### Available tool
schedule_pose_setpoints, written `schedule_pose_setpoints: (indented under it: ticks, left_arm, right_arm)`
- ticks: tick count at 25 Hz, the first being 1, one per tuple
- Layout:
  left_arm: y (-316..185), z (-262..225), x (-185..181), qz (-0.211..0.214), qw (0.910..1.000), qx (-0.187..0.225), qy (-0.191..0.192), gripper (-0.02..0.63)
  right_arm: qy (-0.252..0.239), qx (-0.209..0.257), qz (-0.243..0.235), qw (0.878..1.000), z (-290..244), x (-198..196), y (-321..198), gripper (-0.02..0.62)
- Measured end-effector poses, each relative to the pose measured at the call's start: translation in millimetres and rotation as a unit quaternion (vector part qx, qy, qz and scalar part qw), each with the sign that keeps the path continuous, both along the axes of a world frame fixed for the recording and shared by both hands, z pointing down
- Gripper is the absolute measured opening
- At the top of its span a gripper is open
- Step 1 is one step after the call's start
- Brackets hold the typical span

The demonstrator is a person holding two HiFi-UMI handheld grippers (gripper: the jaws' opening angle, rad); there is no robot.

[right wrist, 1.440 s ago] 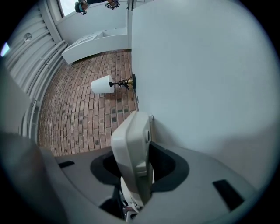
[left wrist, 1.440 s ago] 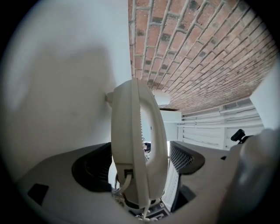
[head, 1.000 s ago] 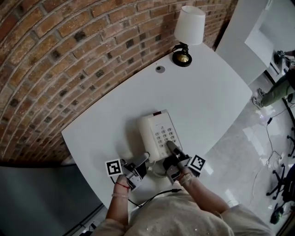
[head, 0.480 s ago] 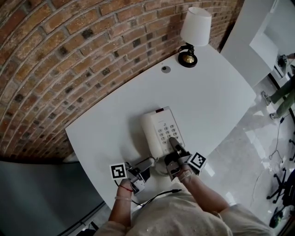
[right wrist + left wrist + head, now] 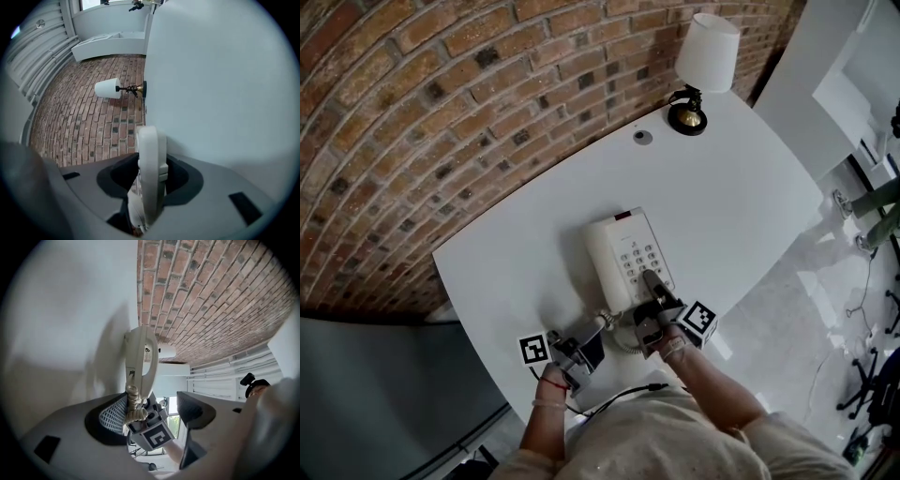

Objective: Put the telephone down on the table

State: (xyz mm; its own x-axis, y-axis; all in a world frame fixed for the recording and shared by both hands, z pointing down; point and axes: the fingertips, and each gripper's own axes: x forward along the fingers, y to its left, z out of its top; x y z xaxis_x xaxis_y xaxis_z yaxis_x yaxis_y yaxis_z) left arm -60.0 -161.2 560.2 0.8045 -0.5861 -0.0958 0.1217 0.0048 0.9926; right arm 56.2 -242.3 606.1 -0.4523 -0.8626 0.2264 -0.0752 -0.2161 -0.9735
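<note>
A white push-button telephone (image 5: 623, 253) lies on the white table (image 5: 722, 206), near its front edge. My right gripper (image 5: 652, 286) is shut on its near right edge. The right gripper view shows the telephone (image 5: 150, 159) edge-on, pinched between both pads. My left gripper (image 5: 598, 328) sits at the near left corner, by the coiled cord (image 5: 623, 339). Its jaws are closing. In the left gripper view the cord (image 5: 133, 404) hangs beside one pad of the left gripper (image 5: 152, 411) while the other pad stands well apart. The telephone (image 5: 140, 357) is just beyond.
A lamp with a white shade (image 5: 705, 56) stands at the table's far corner, and a small round fitting (image 5: 643, 137) is left of it. A brick wall (image 5: 441, 112) runs behind the table. A thin black cable (image 5: 628, 392) hangs off the front edge.
The left gripper has edged right toward the telephone's near corner and cord, and its jaws look narrower. The right gripper keeps its hold, and the telephone has barely shifted.
</note>
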Motion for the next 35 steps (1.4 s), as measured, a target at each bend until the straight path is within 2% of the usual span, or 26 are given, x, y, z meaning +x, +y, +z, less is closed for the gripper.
schedule_pose_setpoints:
  ticks: [7,9,11,13,16,18,20,21,22,23,24,30,35]
  left_arm:
    - [-0.4,4.1,4.2,-0.001,1.0,-0.008,-0.003,0.333]
    - [0.5,8.3,9.5,0.007,0.9998,-0.01,-0.018,0.333]
    - [2.3,14.4,16.4,0.024,0.9982,-0.009,-0.055,0.334]
    - [8.1,22.5,27.0,0.061,0.9926,-0.004,-0.105,0.334]
    - [18.0,33.3,46.4,0.127,0.975,0.008,-0.182,0.334]
    - [13.7,38.7,54.5,0.131,0.9658,0.002,-0.224,0.334]
    - [3.9,45.6,57.0,0.112,0.959,-0.019,-0.26,0.331]
    - [-0.1,49.4,56.7,0.102,0.9549,-0.031,-0.277,0.301]
    - [-2.4,52.2,56.3,0.093,0.9513,-0.039,-0.291,0.235]
    - [-3.3,53.4,56.5,0.087,0.9493,-0.044,-0.299,0.186]
    - [-3.2,53.7,57.1,0.082,0.9491,-0.048,-0.301,0.166]
    - [-0.2,59.0,55.9,0.066,0.9554,-0.078,-0.277,0.115]
    - [-0.8,62.4,55.1,0.065,0.955,-0.088,-0.276,0.084]
  right_arm:
    - [0.024,-0.024,-0.031,0.999,4.3,1.0,-1.6,0.16]
    - [0.025,-0.029,-0.033,0.999,4.4,1.9,-1.7,0.163]
    - [0.025,-0.036,-0.031,0.999,4.6,2.6,-1.6,0.163]
    - [0.019,-0.04,-0.029,0.999,3.8,1.9,-1.6,0.164]
    - [0.011,-0.044,-0.029,0.999,2.9,0.3,-0.3,0.164]
    - [0.003,-0.043,-0.027,0.999,2.2,-0.4,0.2,0.164]
    - [0.004,-0.045,-0.028,0.999,3.1,0.4,0.5,0.166]
    - [0.006,-0.046,-0.029,0.998,3.5,0.8,0.6,0.166]
    - [0.005,-0.048,-0.031,0.998,3.8,0.8,0.7,0.166]
    - [0.003,-0.05,-0.032,0.998,4.3,0.5,1.0,0.167]
    - [-0.002,-0.051,-0.034,0.998,4.9,0.1,1.2,0.167]
    - [-0.028,-0.081,-0.052,0.995,12.5,-2.6,7.2,0.187]
    - [-0.024,-0.098,-0.077,0.992,15.3,-5.1,11.9,0.204]
